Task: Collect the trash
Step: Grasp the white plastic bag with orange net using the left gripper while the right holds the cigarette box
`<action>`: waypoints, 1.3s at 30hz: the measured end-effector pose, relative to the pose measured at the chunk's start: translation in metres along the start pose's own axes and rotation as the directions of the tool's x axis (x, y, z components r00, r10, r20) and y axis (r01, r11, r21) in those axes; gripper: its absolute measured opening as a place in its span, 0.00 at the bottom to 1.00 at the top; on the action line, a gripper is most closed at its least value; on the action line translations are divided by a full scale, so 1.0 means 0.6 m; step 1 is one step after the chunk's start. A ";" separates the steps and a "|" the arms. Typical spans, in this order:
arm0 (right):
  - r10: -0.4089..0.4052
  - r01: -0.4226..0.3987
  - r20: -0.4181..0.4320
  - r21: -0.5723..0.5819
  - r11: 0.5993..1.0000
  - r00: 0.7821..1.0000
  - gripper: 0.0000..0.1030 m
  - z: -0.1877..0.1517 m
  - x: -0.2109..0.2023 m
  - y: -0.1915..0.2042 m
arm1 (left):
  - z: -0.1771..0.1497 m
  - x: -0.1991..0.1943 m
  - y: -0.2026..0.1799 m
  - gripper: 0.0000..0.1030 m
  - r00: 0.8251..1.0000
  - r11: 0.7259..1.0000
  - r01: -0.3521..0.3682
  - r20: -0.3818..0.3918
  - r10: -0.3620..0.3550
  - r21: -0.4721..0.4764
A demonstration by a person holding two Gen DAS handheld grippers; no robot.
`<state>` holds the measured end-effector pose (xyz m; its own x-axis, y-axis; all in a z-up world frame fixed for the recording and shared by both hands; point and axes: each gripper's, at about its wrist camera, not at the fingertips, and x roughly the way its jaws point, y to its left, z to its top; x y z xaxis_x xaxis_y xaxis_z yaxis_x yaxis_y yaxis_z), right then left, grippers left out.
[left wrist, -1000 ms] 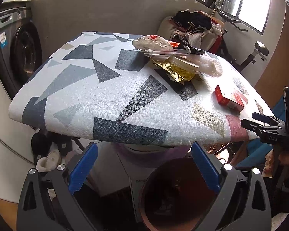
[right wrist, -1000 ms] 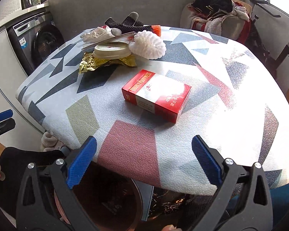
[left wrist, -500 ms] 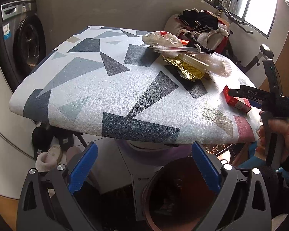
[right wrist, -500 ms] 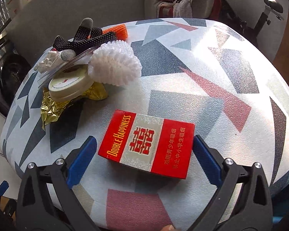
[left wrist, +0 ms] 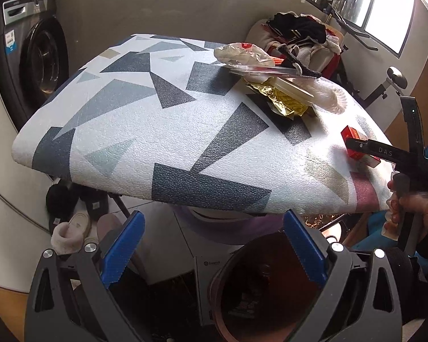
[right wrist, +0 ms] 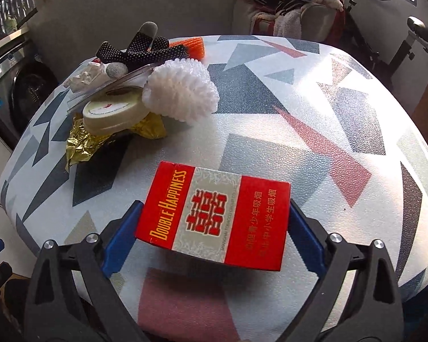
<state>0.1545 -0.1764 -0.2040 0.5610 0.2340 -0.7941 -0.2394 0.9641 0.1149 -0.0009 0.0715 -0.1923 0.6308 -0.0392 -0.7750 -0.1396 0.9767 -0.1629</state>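
Since the right claw point(right wrist: 214, 233) sits spread around the red cigarette box point(right wrist: 214, 216) on the worktop point(right wrist: 313, 131), pads beside its short ends but not clearly pinching, a loose close could skid it; left claw point(left wrist: 211, 248) hangs released, holding nothing, over the brown bin point(left wrist: 222, 293); contents too dark to tell; more trash is piled farther back.

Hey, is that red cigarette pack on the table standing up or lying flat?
Lying flat. The cigarette pack rests on its broad back on the table, printed front facing up, between the open fingers of the right gripper.
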 end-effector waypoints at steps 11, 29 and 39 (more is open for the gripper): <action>0.048 -0.044 0.066 -0.055 0.998 0.997 0.91 -0.046 -0.055 -0.007 | 0.071 0.001 -0.002 0.93 0.997 0.997 0.067 0.047 -0.065 -0.028; 0.035 -0.034 0.106 -0.008 0.999 0.994 0.91 -0.027 -0.059 -0.059 | 0.376 0.226 0.050 0.80 0.963 0.850 0.255 0.040 -0.267 -0.461; 0.045 -0.047 0.108 0.013 0.999 0.993 0.91 -0.022 -0.053 -0.076 | 0.399 0.317 0.062 0.74 0.969 0.795 0.215 0.026 -0.244 -0.567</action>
<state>0.1370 -0.2294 -0.1921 0.6319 0.2892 -0.7191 -0.2550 0.9537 0.1595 0.2965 0.1512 -0.1994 0.6653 -0.2706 -0.6959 -0.4078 0.6490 -0.6422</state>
